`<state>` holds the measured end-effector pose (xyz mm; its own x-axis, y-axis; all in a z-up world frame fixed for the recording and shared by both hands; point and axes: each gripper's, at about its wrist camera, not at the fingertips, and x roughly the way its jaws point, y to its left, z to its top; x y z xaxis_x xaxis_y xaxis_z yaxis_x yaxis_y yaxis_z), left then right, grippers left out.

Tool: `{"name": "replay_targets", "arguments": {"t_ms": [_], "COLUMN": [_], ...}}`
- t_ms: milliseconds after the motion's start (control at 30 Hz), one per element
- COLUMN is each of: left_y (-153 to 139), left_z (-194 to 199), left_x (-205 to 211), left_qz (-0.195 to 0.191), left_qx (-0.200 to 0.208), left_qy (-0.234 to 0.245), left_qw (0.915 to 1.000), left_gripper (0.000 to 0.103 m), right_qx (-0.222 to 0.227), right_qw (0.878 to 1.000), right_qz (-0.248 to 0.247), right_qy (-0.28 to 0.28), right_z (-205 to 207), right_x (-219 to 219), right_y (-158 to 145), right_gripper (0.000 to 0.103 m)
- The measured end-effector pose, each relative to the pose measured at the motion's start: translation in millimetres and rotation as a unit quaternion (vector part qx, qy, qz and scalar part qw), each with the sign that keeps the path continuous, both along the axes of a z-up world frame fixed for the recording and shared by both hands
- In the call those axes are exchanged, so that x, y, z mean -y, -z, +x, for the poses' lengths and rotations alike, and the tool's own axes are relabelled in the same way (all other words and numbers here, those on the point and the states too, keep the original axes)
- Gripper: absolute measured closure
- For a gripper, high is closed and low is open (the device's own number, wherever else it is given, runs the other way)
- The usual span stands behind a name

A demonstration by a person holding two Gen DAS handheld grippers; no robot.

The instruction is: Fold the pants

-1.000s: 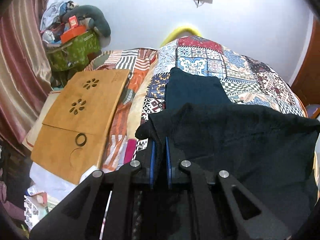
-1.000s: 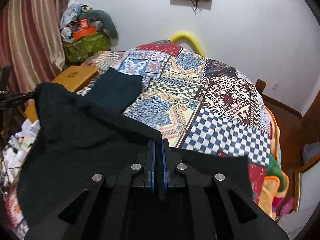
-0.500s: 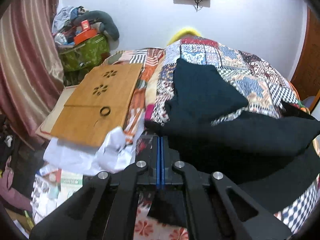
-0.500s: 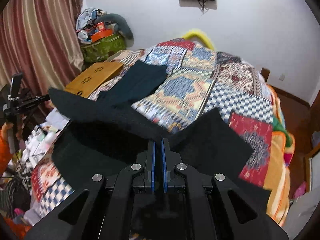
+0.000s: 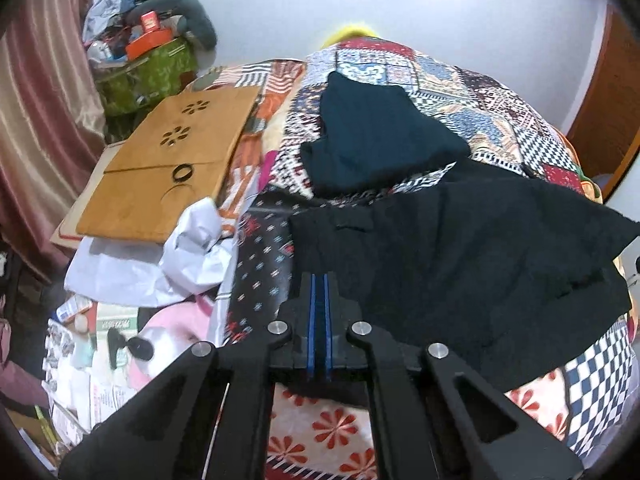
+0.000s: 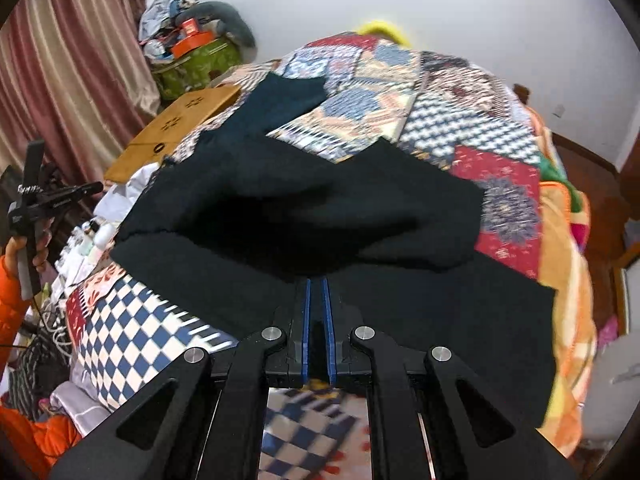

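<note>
Dark pants (image 5: 460, 256) lie spread across patchwork bed quilt (image 5: 500, 120), near edge pulled toward the person. Left claw (image 5: 320, 280) clenched, fabric edge apparently pinched. Right claw (image 6: 316, 284) jaws just easing apart, cloth between them. Release both corners level, smooth the fold flat, avoid dragging layers.

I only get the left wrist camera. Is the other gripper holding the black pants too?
Observer: Yes. In the right wrist view, the right gripper is shut on the pants, with dark cloth between its blue pads.
Operator: Who is holding my left gripper?
Observer: A hand in an orange sleeve grips its handle, at the left edge of the right wrist view.
Operator: What's past the pants on the right side?
Observer: An orange blanket drapes over that edge of the bed, beyond the quilt.
</note>
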<state>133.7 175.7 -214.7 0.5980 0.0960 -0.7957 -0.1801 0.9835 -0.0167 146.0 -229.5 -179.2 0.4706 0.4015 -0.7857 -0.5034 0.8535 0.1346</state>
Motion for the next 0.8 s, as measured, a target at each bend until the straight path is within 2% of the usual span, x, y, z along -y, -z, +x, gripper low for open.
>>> {"name": "replay_targets", "arguments": {"t_ms": [33, 100, 167, 233, 300, 367, 467, 633, 800], "left_y": [-2, -4, -5, -4, -1, 4, 15, 40, 60], "left_z": [6, 19, 34, 49, 62, 73, 91, 109, 125], "left_x": [3, 6, 11, 15, 16, 17, 20, 25, 29], "left_qz": [-0.003, -0.007, -0.007, -0.005, -0.008, -0.012, -0.011, -0.019, -0.014], "left_qx": [-0.001, -0.004, -0.008, -0.013, -0.019, -0.022, -0.037, -0.070, -0.094], "left_qy": [0.003, 0.008, 0.011, 0.012, 0.011, 0.009, 0.009, 0.025, 0.035], "left_qw": [1.0000, 0.9999, 0.9999, 0.9998, 0.9997, 0.9996, 0.9992, 0.9971, 0.9949], "left_gripper": [0.099, 0.095, 0.089, 0.083, 0.072, 0.056, 0.046, 0.040, 0.039], "right_qx": [0.005, 0.023, 0.039, 0.051, 0.050, 0.043, 0.020, -0.029, -0.062], "right_qw": [1.000, 1.000, 0.999, 0.998, 0.998, 0.998, 0.999, 0.999, 0.998], "right_qz": [-0.002, -0.007, -0.009, -0.010, -0.010, -0.008, -0.009, -0.010, -0.029], "right_qy": [0.006, 0.020, 0.029, 0.034, 0.036, 0.041, 0.038, 0.030, 0.013], "right_z": [0, 10, 21, 39, 54, 77, 110, 163, 205], "right_x": [2, 9, 12, 12, 10, 8, -4, -27, -52], "right_y": [-6, -18, -26, -33, -33, -30, -18, 11, 46], "right_gripper": [0.092, 0.075, 0.064, 0.059, 0.052, 0.052, 0.051, 0.051, 0.051]}}
